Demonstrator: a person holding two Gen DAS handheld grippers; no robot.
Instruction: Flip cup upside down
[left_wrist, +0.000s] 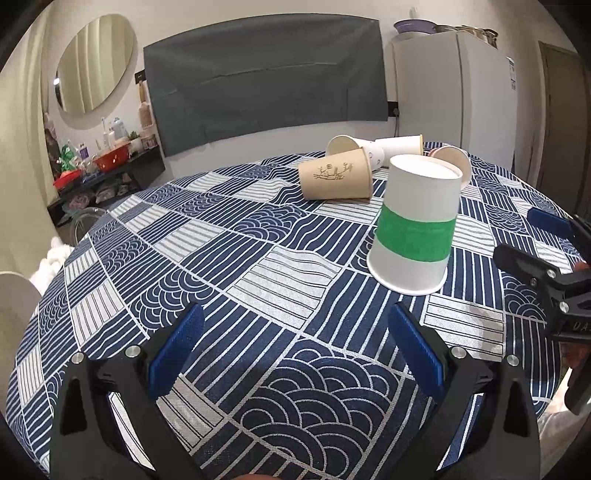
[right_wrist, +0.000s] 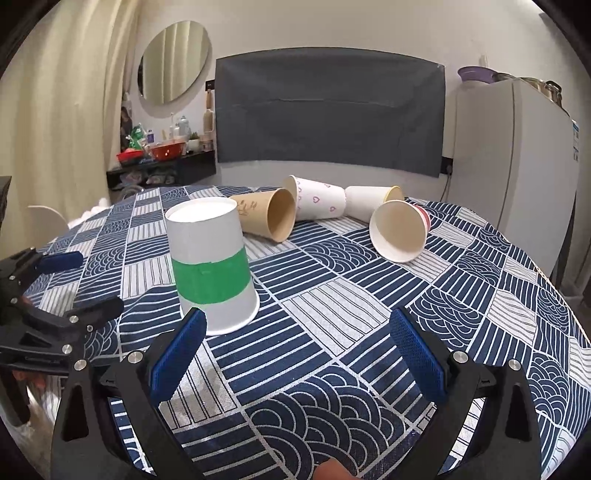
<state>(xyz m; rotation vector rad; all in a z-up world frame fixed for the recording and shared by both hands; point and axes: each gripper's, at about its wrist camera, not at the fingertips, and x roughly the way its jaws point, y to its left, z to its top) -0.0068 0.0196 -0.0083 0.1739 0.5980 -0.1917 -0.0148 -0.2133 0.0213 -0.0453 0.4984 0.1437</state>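
A white paper cup with a green band (left_wrist: 415, 225) stands upside down on the patterned tablecloth (left_wrist: 258, 258); it also shows in the right wrist view (right_wrist: 212, 266). My left gripper (left_wrist: 295, 332) is open and empty, short of the cup and to its left. My right gripper (right_wrist: 299, 332) is open and empty, its left finger (right_wrist: 181, 354) just in front of the cup's rim. Each gripper shows at the edge of the other's view: the right one (left_wrist: 546, 254) and the left one (right_wrist: 62, 288).
Several paper cups lie on their sides behind the banded cup: a brown one (right_wrist: 264, 218), one with hearts (right_wrist: 317, 203), a plain white one (right_wrist: 369, 203) and a pink one (right_wrist: 399, 229). A fridge (right_wrist: 509, 155) stands at the right, a cluttered shelf (right_wrist: 159, 162) at the left.
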